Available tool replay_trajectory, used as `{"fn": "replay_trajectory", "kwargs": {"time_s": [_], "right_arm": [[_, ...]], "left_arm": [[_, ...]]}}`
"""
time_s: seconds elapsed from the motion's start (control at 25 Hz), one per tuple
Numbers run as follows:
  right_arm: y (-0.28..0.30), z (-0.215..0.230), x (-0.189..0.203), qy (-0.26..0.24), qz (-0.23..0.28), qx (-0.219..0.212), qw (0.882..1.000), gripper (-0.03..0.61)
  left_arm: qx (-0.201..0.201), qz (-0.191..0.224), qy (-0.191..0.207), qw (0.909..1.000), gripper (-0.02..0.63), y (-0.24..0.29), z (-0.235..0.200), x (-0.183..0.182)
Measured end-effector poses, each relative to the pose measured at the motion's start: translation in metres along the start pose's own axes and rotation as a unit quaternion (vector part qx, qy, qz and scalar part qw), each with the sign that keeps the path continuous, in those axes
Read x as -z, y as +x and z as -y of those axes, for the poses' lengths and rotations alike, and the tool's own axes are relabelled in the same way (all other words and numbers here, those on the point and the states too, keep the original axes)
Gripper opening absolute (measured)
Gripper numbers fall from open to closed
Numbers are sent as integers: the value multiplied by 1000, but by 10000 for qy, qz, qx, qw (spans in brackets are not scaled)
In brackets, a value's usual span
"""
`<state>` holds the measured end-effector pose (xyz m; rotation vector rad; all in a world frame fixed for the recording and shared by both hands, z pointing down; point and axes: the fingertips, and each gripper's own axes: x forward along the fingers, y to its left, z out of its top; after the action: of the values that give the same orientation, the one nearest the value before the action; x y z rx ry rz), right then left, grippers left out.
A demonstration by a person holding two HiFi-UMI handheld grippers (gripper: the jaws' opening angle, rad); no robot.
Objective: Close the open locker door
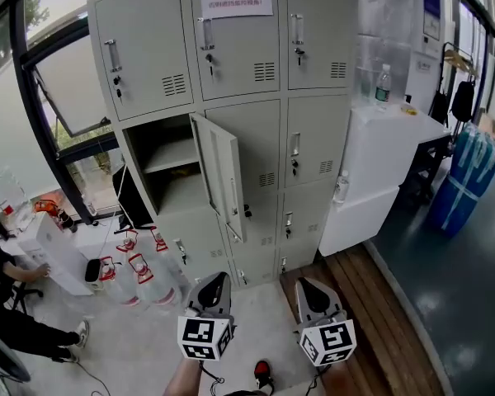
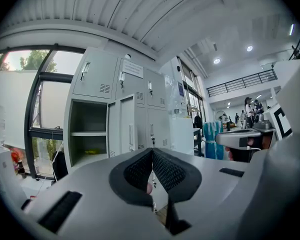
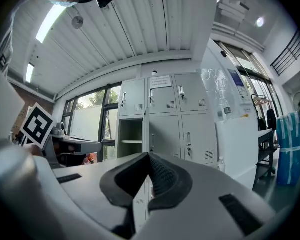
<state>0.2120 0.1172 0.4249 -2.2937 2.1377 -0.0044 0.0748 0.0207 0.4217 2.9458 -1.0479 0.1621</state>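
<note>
In the head view the open locker door (image 1: 220, 176) stands out from the left column, second row, of the locker bank (image 1: 313, 73), well apart from the left tool (image 1: 215, 284) and right tool (image 1: 308, 287). The left gripper view shows that tool's jaws pressed together, empty. The right gripper view shows the same.
</note>
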Motion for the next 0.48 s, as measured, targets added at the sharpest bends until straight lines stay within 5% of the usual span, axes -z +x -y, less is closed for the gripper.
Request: {"fn": "replay_trajectory", "kwargs": {"time_s": [0.48], "right_arm": [[109,30,2,-27,-17,-447,9990,15]], "left_arm": [[-273,21,-68,9996,23,93,-54,-4]]}}
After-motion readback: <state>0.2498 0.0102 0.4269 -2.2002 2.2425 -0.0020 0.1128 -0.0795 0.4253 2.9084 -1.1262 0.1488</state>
